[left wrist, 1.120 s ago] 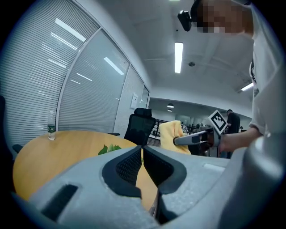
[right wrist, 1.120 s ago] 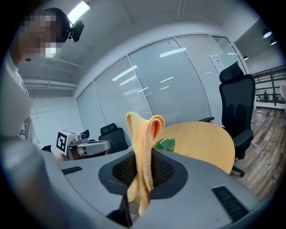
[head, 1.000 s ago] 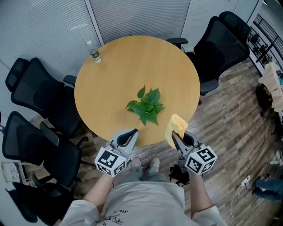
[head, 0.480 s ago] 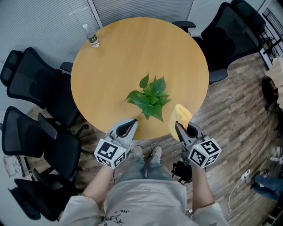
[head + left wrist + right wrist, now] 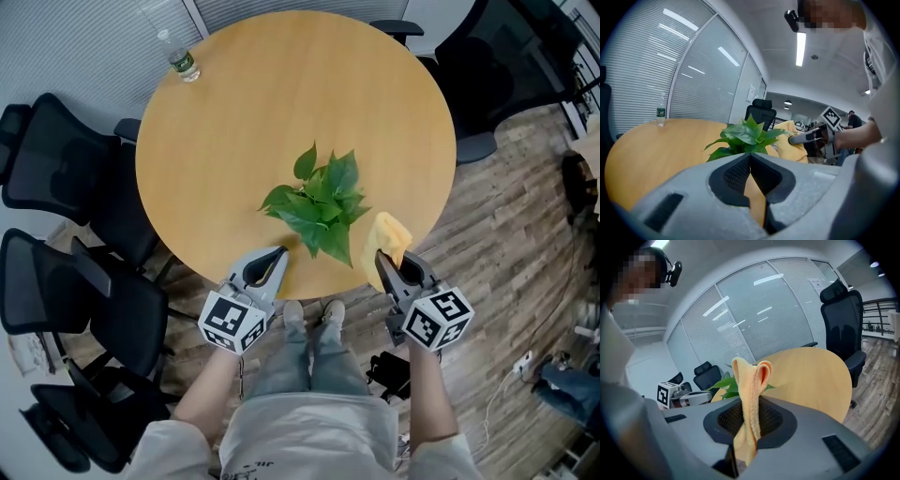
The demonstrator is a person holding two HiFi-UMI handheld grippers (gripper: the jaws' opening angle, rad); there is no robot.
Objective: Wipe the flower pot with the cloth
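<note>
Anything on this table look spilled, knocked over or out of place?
Nothing stands out. The plant stands upright toward the near edge of the table, the bottle stands upright at the far edge, and no spill shows on the wood. The cloth is pinched in the right gripper.

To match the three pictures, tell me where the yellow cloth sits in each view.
Head view: cloth lower right of centre, at the tip of the right hand-held gripper, beside the plant.
Left gripper view: cloth right of centre, behind the leaves.
Right gripper view: cloth dead centre, pinched upright between the jaws.
Shared landmark: the plant, seen in all three views.
</note>
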